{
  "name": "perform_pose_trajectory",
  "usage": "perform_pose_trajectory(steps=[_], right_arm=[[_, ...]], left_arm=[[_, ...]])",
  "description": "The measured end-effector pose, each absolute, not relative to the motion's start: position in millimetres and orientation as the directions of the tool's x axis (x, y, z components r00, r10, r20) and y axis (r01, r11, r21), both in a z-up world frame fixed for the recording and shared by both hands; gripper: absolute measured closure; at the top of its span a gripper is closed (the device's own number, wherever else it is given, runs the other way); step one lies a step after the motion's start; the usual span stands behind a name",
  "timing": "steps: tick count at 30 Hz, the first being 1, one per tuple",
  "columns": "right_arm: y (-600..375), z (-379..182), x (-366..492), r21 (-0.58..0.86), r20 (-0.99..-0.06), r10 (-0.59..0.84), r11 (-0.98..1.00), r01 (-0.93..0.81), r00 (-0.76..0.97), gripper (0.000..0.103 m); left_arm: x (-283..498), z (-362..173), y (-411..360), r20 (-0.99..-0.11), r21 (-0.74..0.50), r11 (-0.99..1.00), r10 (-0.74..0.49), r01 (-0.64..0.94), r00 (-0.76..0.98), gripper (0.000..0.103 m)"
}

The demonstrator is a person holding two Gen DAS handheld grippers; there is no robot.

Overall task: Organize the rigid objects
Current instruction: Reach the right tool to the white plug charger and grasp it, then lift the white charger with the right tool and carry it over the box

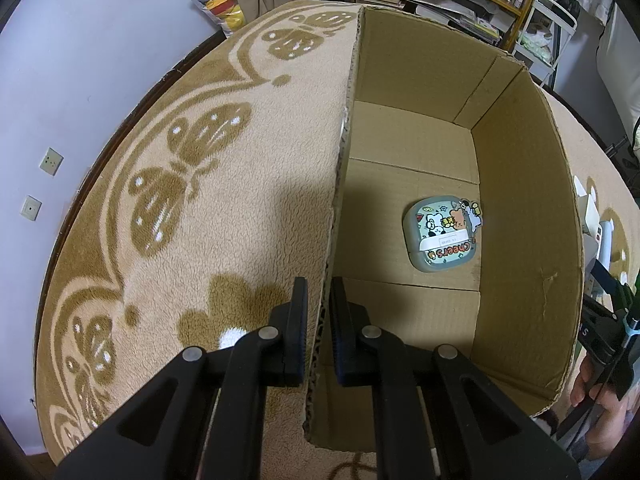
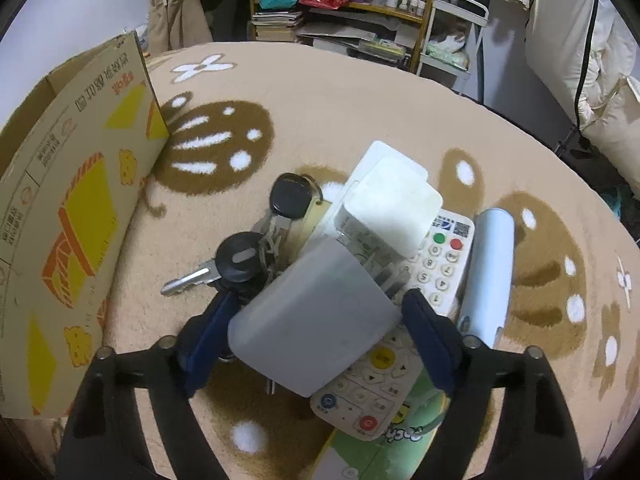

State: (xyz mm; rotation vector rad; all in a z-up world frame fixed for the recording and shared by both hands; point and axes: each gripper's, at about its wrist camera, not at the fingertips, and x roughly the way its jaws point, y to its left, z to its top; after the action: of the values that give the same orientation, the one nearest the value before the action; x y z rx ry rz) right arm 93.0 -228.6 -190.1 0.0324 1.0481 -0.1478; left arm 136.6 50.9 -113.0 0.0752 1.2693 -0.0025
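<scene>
Right gripper (image 2: 316, 312) fingers straddled the grey plastic container (image 2: 312, 316) atop the tabletop pile, not yet clenched. Left gripper (image 1: 319, 316) fingers clamped the cardboard box (image 1: 520, 200) wall, left of the pile.

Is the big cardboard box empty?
No. One thing lies in the cardboard box: a small grey-green case with cartoon stickers, flat on the bottom.

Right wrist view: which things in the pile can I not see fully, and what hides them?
- Remote control: middle hidden by the grey container.
- Keys: partly under that container.
- Green packet: cut off by the bottom edge, under the remote.
- Small print on the white box: too small.
</scene>
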Motion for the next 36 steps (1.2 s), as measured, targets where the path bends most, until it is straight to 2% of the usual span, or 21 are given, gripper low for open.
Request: perform_pose_trajectory(steps=[20,36], right_arm=[[-224,-165,88,-0.002,-0.828,-0.09,0.988,0.157,0.554,0.018],[-193,-100,93,0.064,-0.704,-0.007,0.995,0.073,0.71,0.018]], left_arm=[[136,-113,51,-0.954,0.054,0.998,0.038,0.044,0.298,0.092],[136,-113,51,-0.954,0.053,0.998,0.038,0.042,0.297,0.092]])
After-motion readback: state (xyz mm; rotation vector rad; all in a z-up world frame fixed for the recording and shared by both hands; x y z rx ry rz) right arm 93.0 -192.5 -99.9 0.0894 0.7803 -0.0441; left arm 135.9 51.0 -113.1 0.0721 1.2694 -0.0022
